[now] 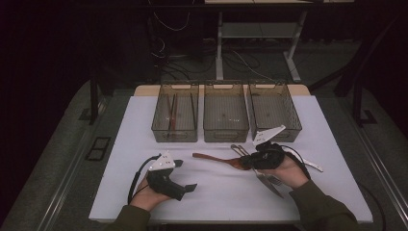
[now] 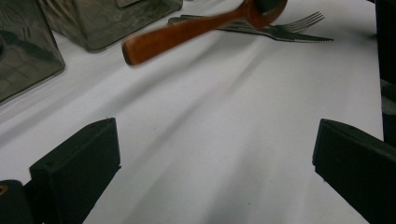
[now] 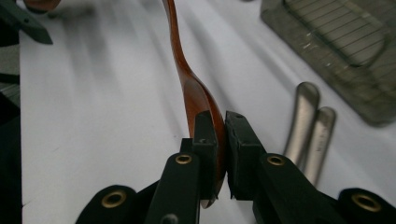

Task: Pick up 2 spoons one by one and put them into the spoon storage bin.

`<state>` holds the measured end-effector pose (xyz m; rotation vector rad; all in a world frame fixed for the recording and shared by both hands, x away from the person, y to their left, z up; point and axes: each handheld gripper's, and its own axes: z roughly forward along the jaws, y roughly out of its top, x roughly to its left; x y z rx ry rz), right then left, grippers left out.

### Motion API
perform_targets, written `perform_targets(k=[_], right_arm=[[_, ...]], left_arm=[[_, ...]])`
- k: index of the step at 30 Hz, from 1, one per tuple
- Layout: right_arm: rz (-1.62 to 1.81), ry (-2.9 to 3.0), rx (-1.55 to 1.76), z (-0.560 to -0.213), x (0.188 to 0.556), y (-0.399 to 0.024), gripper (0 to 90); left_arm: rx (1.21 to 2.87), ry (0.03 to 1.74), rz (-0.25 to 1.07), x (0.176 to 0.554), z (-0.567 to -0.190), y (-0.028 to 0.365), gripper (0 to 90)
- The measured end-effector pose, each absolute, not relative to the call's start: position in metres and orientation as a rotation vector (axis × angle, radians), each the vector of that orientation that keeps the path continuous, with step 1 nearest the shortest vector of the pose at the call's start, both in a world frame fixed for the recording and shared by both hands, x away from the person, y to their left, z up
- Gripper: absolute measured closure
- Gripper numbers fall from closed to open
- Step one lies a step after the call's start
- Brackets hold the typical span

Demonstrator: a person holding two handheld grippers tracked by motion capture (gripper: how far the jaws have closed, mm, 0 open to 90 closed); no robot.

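At centre of the high view, the right tool is clenched on a wooden spoon, held just above the white desk; the left tool, lower left, gapes released.

No readable text, labels, brands or numbers on anything.

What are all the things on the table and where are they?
wooden spoon: one, reddish brown, bowl pinched in the right claw, handle toward table middle
bins: three, clear smoky, a row at the table's far edge
chopsticks: brown, in the left bin
metal cutlery: silver fork and knife among them, lying under the right hand
table: one, white cover
left claw: black, open, nothing between its jaws
right claw: black, shut on the spoon
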<state>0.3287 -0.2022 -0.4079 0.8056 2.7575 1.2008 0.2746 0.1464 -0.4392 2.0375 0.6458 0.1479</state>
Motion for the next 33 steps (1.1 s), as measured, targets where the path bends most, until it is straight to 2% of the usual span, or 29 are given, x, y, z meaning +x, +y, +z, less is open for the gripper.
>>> perform_targets(k=[18, 33], right_arm=[[1.287, 2.549, 0.927, -0.384, 0.348, -0.228, 83.2], [1.274, 2.461, 0.979, -0.373, 0.364, -0.226, 83.3]], left_arm=[[2.040, 0.647, 0.145, 0.275, -0.440, 0.146, 0.0], [2.040, 0.649, 0.144, 0.275, -0.440, 0.145, 0.0]])
